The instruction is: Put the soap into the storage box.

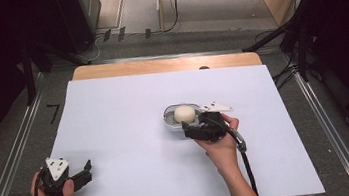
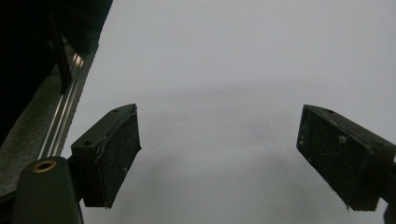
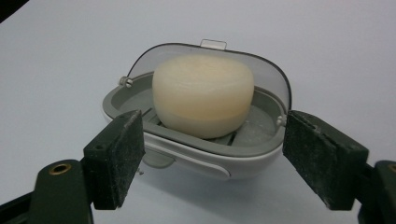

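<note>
right gripper view has the right gripper (image 3: pixel 212 158) with fingers (image 3: pixel 116 158) spread either side of an open soap box (image 3: pixel 196 154), cream soap (image 3: pixel 203 95) inside, right of the desk (image 1: pixel 116 135) centre. no writing readable. left gripper (image 2: pixel 219 158) fingers spread, holding nothing.

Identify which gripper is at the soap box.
The right gripper, its jaws facing the soap box; the left gripper sits far off at the near left.

Soap bar (image 3: pixel 203 95) was cream, paler toward the top. Soap box (image 3: pixel 187 154) had a white shell, grey inner tray and clear smoky lid. Table sheet (image 1: pixel 116 135) was plain pale lavender-white over a light wood edge. Both grippers' pads (image 3: pixel 114 158) were black, dust-flecked.
</note>
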Available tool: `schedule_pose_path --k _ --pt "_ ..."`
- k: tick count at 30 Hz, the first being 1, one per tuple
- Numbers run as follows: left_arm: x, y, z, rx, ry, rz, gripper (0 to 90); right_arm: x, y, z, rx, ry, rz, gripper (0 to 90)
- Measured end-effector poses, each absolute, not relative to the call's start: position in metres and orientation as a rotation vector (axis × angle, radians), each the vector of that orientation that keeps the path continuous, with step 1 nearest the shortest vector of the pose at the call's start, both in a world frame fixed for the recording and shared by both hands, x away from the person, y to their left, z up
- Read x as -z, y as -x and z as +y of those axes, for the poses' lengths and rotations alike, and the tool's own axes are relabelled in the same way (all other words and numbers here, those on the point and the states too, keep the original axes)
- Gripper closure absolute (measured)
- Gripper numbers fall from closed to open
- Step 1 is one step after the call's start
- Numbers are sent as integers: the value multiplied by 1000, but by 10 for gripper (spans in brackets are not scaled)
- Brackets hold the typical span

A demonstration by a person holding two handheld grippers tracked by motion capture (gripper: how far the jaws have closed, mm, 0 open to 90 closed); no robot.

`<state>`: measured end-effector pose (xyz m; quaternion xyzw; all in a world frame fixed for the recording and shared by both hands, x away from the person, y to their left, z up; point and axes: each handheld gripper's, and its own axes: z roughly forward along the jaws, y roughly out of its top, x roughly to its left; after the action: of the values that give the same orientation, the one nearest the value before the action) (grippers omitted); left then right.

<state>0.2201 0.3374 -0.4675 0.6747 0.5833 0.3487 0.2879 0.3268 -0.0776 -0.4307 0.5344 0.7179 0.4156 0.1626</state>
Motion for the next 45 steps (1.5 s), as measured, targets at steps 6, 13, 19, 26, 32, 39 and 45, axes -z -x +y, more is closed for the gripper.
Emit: schedule_pose_path --k 6,13,19,26,32,39,45 --pt "468 -220 337 -933 -1803 1557 144 434 -323 -89 -1181 -1534 2040 216" --pt "468 -220 337 -932 -1803 1557 144 441 -319 -101 -1173 -1554 2031 214" --pt "468 -220 337 -936 -1803 1557 144 449 -315 -114 -1168 -1568 2022 207" --pt "468 -220 337 -939 -1802 1556 144 456 -312 -123 -1166 -1568 2027 178" --pt "468 -220 337 -939 -1802 1556 144 461 -310 -132 -1161 -1569 2022 145" --pt "468 -220 337 -938 -1801 1555 144 467 -307 -144 -1149 -1581 2006 137" --pt "468 -220 337 -939 -1801 1555 144 470 -304 -155 -1139 -1586 1997 133"
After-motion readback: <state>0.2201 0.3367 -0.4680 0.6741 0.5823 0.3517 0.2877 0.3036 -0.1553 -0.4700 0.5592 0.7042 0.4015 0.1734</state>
